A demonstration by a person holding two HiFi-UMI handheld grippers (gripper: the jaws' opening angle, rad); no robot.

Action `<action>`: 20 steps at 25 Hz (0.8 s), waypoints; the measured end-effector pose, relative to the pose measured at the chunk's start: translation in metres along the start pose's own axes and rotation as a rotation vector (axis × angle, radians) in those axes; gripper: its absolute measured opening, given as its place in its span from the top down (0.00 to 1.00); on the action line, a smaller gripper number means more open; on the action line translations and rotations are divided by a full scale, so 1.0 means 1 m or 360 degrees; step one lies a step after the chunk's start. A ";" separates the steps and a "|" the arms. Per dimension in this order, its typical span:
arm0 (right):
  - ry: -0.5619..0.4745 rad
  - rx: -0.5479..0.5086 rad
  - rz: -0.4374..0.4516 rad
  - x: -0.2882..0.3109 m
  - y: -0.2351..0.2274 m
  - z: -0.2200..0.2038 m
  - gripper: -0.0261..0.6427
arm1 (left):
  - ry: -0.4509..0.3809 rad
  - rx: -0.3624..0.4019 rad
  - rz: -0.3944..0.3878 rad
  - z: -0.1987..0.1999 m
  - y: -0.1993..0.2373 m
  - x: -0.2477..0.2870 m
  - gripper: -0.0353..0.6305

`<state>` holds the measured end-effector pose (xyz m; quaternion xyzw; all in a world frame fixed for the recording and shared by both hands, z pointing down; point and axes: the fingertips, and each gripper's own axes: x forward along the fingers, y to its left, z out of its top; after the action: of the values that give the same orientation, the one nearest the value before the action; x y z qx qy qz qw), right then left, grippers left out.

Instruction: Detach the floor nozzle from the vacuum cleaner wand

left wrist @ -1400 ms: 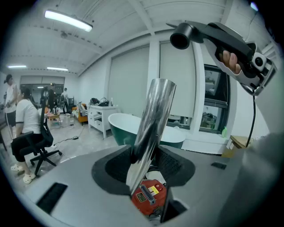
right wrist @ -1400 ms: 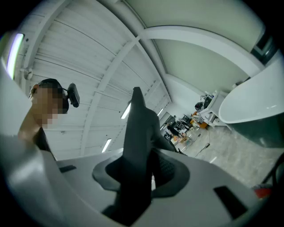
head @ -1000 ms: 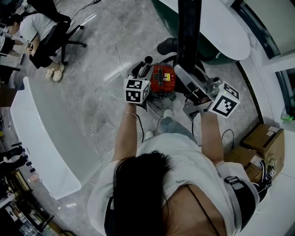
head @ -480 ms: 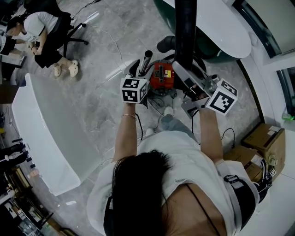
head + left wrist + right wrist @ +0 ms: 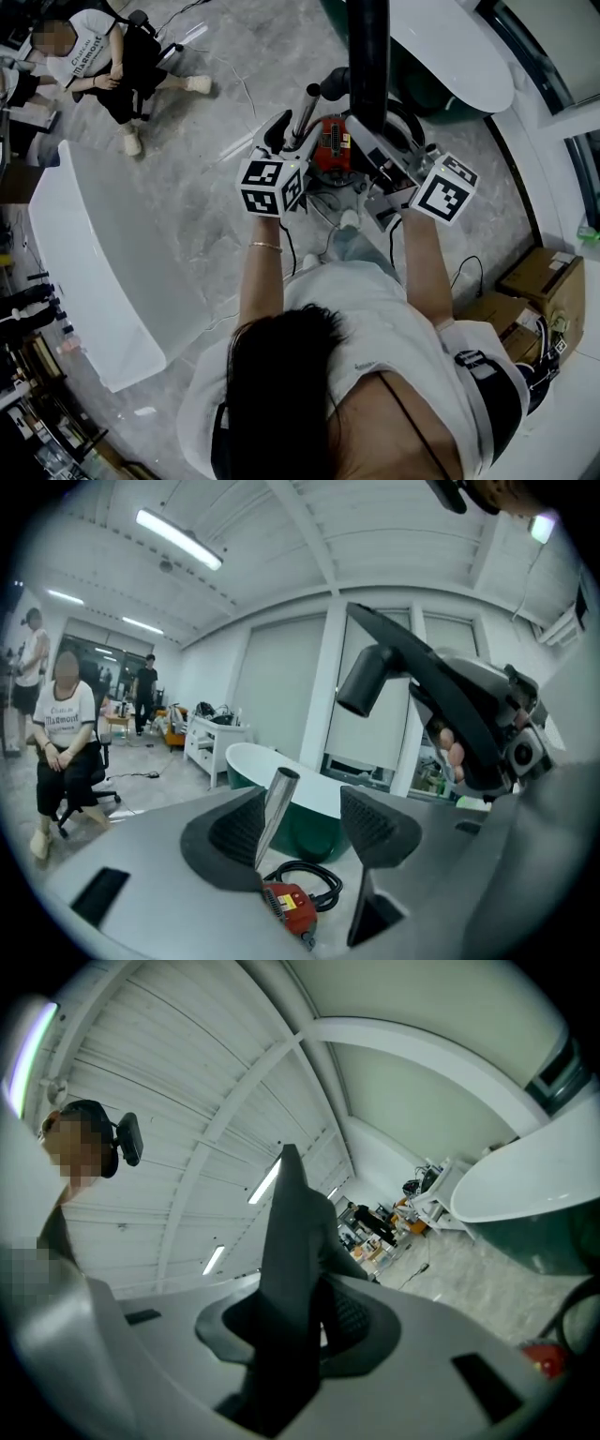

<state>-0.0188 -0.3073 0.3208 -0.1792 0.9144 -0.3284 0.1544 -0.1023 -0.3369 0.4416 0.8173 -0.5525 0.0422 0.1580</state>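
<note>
The dark grey flat plastic floor nozzle (image 5: 291,1269) is clamped upright between the right gripper's (image 5: 314,1330) jaws. Only the left gripper view shows its round neck (image 5: 366,682) apart from the silver metal wand tube (image 5: 274,813). That tube shows between the left gripper's (image 5: 309,827) jaws, which have just been opening and now stand wide, not pressing it. A red vacuum body (image 5: 292,907) lies below.

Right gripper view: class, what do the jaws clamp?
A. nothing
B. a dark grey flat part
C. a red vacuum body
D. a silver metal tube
B: the right gripper is shut on a dark grey flat part that rises between its pads.
</note>
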 end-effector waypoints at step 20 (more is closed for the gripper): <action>-0.0084 -0.0196 -0.0192 -0.021 0.078 -0.054 0.77 | -0.0191 -0.0059 0.0006 0.057 -0.041 -0.126 0.93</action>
<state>-0.0397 -0.2131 0.3132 -0.2517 0.9161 -0.2754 0.1471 -0.1193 -0.2286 0.3482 0.8142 -0.5633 -0.0170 0.1396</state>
